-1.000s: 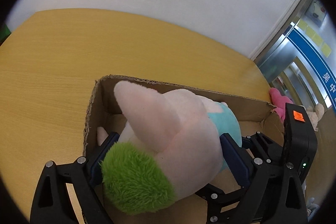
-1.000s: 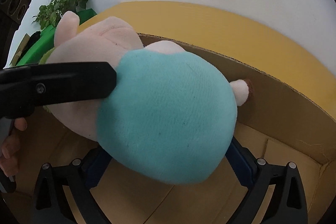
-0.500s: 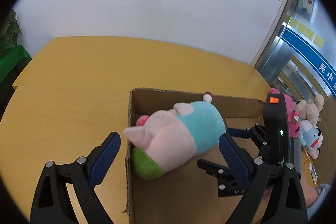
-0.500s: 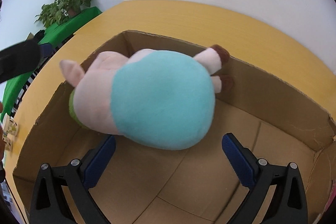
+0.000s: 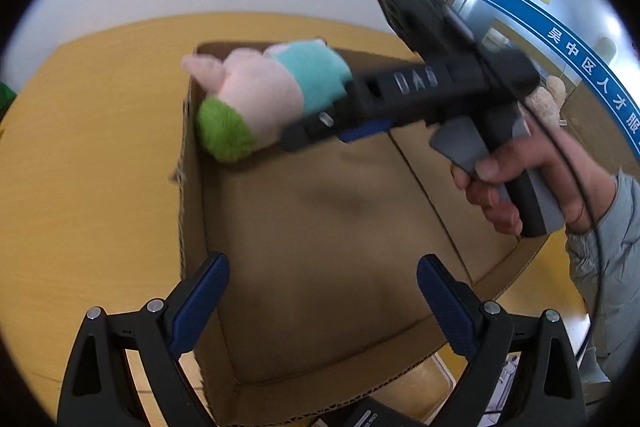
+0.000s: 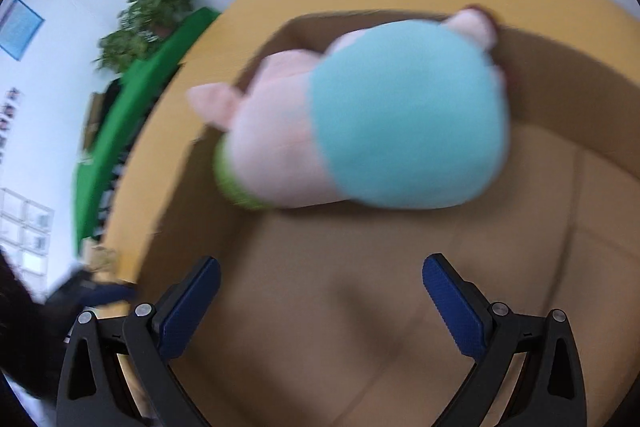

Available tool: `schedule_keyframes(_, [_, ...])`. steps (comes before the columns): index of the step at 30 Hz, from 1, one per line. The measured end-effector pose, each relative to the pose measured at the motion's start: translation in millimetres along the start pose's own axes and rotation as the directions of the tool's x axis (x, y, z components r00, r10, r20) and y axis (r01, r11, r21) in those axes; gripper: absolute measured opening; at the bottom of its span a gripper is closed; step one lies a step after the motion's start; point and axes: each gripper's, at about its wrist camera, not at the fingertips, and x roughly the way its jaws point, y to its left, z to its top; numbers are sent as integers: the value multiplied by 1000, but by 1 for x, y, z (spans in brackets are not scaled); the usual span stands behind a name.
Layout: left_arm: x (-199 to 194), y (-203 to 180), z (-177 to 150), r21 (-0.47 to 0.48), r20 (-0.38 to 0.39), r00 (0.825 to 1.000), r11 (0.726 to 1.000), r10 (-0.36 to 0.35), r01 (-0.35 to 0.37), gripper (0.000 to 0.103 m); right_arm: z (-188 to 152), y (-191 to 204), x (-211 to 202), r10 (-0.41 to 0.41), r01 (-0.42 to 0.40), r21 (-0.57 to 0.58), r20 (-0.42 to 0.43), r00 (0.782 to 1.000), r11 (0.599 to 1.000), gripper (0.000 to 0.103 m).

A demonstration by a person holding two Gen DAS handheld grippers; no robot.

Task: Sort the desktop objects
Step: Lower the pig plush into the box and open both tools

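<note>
A pink plush pig (image 5: 260, 95) in a teal shirt with a green tuft lies in the far left corner of an open cardboard box (image 5: 320, 227). The right wrist view shows the same pig (image 6: 360, 123), blurred, resting against the box wall (image 6: 560, 79). My left gripper (image 5: 322, 295) is open above the near part of the box, well back from the pig. My right gripper (image 6: 320, 291) is open too, with nothing between its fingers. From the left wrist camera, the right gripper's black body (image 5: 420, 87) reaches in from the right, held by a hand (image 5: 520, 179).
The box stands on a yellow wooden table (image 5: 100, 147). Other plush toys (image 5: 548, 99) lie beyond the box at the right. A potted plant (image 6: 148, 15) and a green surface (image 6: 132, 115) sit off the table's left side. A white wall lies behind.
Both grippers opened and let the plush pig go into the box. Both have since pulled back from it, and the left gripper now looks from farther back over the box.
</note>
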Motion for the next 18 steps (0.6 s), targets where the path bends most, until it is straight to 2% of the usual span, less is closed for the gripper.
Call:
schedule_keyframes(2, [-1,0,-5,9,37,999,1000,-21,21,95,9,15,14,36,-36,-4,-40,999,999,103])
schedule_keyframes(3, [1,1,-6,-12,20,999,999,-44,44,95,16,20,26,53,-53,6,-53,997,999,102])
schedule_keyframes(5, [2,0,-6,-14,30,999,999,-31,31,95,34,26,50,47,-46,32,-47,998,998,102])
schedule_keyframes(7, [3,0,-5,-14,36,999,1000,-21,22,95,43,21,63,42,-41,94,-9,999,995,98])
schedule_keyframes(10, [2,0,-5,-18,37,999,1000,-21,22,95,45,3,60,77,-90,179,81,994,980,97])
schedule_keyframes(14, [-1,-3,-9,-24,40,999,999,-21,22,95,53,-16,57,92,-155,284,222,971,946,92])
schedule_keyframes(16, [-2,-5,-12,-24,44,999,999,-22,23,95,54,-23,57,99,-175,311,244,965,934,92])
schedule_keyframes(18, [-2,-7,-13,-13,42,999,1000,-9,9,95,55,-16,58,76,-136,273,221,972,952,92])
